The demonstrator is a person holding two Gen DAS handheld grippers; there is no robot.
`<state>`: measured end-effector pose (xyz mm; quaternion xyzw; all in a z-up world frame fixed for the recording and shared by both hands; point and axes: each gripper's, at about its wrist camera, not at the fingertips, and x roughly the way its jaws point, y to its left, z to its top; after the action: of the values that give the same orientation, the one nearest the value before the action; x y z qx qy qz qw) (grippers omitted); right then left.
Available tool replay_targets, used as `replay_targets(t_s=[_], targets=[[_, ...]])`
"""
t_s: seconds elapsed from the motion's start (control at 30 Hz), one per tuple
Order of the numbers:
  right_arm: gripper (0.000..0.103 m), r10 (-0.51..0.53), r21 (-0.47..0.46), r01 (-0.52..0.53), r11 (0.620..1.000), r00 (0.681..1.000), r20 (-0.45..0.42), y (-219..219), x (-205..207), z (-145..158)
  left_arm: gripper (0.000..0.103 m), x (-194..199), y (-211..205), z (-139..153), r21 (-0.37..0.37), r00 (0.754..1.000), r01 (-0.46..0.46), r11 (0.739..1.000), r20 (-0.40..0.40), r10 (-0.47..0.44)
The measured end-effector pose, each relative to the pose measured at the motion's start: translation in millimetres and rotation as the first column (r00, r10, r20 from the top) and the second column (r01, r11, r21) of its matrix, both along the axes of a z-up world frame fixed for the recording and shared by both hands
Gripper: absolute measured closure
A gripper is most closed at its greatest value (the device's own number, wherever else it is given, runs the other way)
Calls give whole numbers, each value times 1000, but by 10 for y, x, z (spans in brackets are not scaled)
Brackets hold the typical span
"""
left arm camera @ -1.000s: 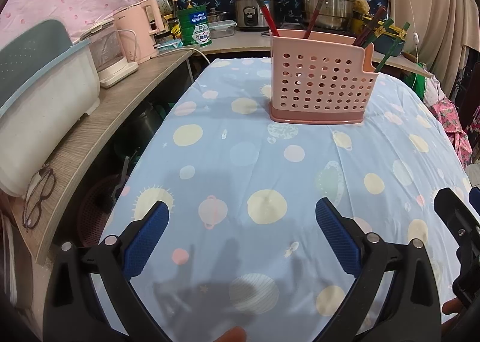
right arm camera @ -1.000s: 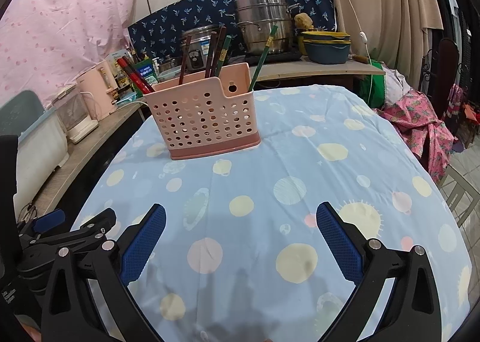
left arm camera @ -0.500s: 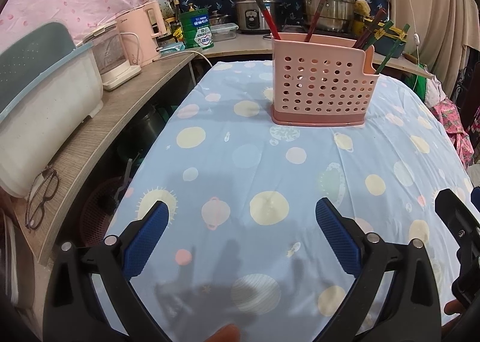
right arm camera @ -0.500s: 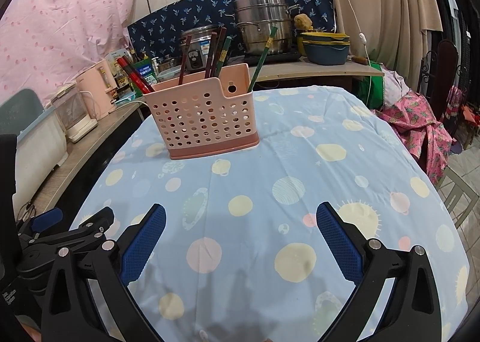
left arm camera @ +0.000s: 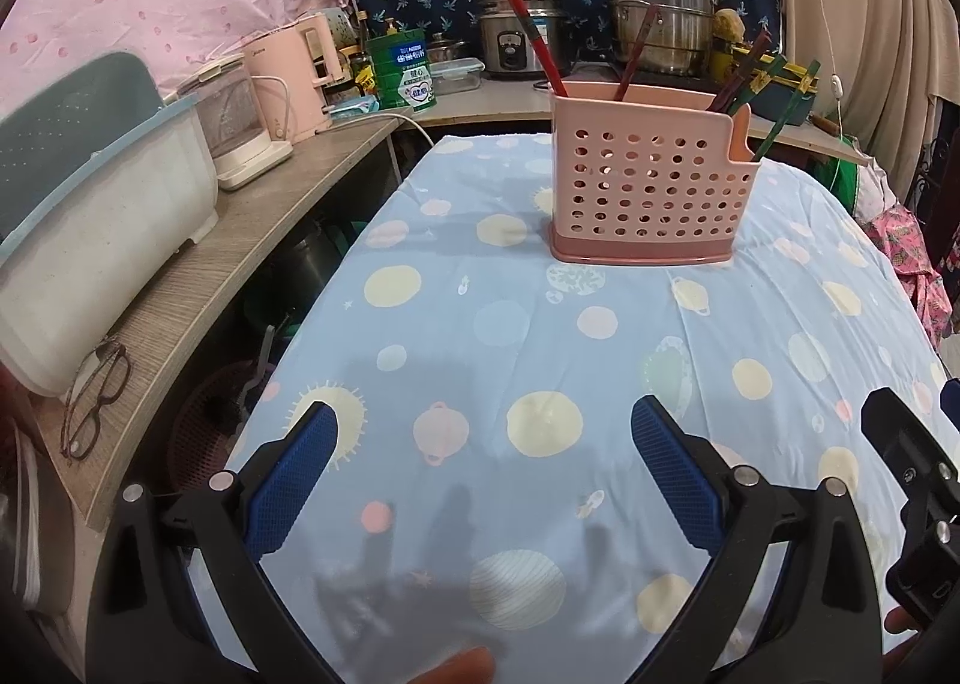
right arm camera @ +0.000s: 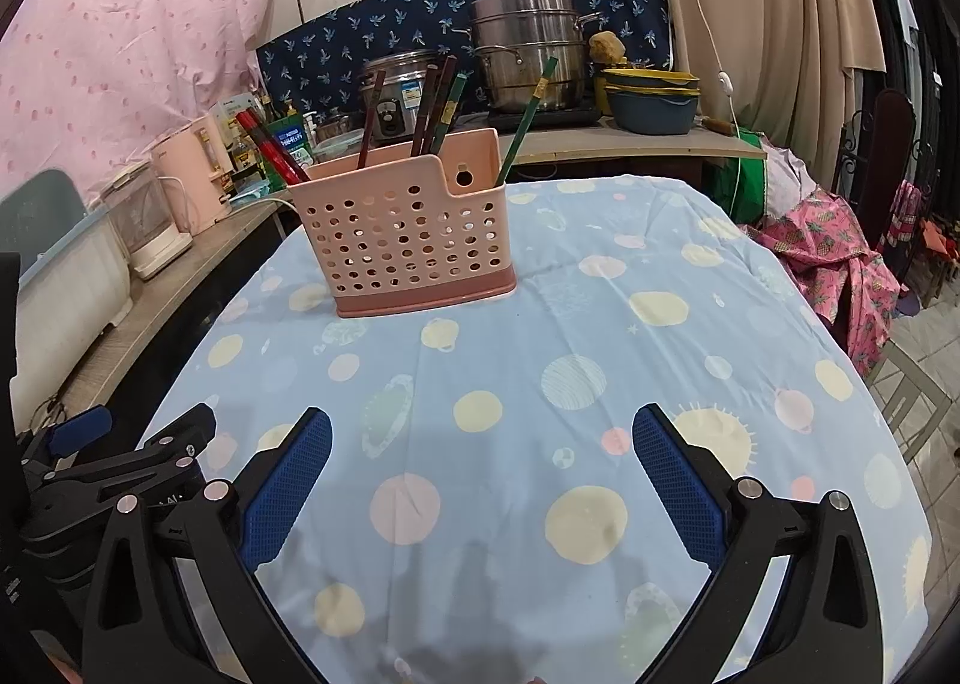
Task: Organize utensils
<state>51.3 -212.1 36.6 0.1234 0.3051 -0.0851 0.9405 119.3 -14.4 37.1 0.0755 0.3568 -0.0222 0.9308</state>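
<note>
Utensil holder [left arm camera: 651,186]: pink perforated caddy, upright on the tabletop [left arm camera: 540,336], well ahead of both claws. From the left claw [left arm camera: 480,474] it lies ahead and slightly right; from the right claw [right arm camera: 480,480] ahead and slightly left.
Chopsticks [right arm camera: 435,105]: red, brown and green sticks stand in the holder, long axes near vertical, tops leaning outward. Green stick [right arm camera: 528,117] occupies the lower end section.
Left claw: fully open, holding nothing, low over the tabletop.
Right claw: fully open, holding nothing, beside the left one.
Nearer claw: no clear difference; both are well apart from the holder.
Critical relation: any grasp requires forward travel, then descent along the stick axis.
Loose utensils: none visible on the cloth.
Hidden: holder dividers, stick lower ends, exact stick count.
</note>
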Motion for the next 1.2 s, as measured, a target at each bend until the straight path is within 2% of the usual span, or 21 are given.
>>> replay_targets(t_s=[1.2], targets=[[6,-6,-6,6,1000,1000,-13,-13,29,-30,9,21,-41,-24,14,1000,-4,1000,-9,5]])
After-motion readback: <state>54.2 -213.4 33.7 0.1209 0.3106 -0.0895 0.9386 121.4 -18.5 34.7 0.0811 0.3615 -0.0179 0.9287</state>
